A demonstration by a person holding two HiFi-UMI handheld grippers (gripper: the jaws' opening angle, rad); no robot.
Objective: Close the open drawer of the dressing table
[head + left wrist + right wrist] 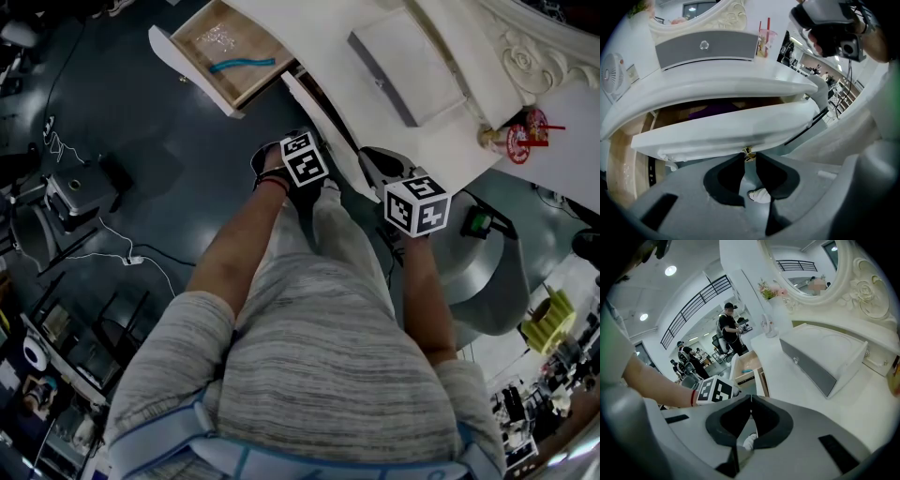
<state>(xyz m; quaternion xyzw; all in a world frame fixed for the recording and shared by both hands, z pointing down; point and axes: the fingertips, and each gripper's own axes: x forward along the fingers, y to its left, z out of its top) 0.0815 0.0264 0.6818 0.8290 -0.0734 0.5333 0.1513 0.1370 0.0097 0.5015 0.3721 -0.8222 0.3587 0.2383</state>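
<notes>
The white dressing table has a centre drawer standing partly out, with something purple inside. My left gripper is shut on that drawer's small gold knob. In the head view the left gripper is at the centre drawer's front. A second drawer at the table's left end is pulled far out and holds a blue object. My right gripper hangs over the tabletop edge, shut on nothing; in the head view it is right of the left one.
A grey box with a small knob lies on the tabletop before the ornate mirror frame. A pink cup stands at the table's right end. A grey stool is beside my right leg. Cables cross the dark floor.
</notes>
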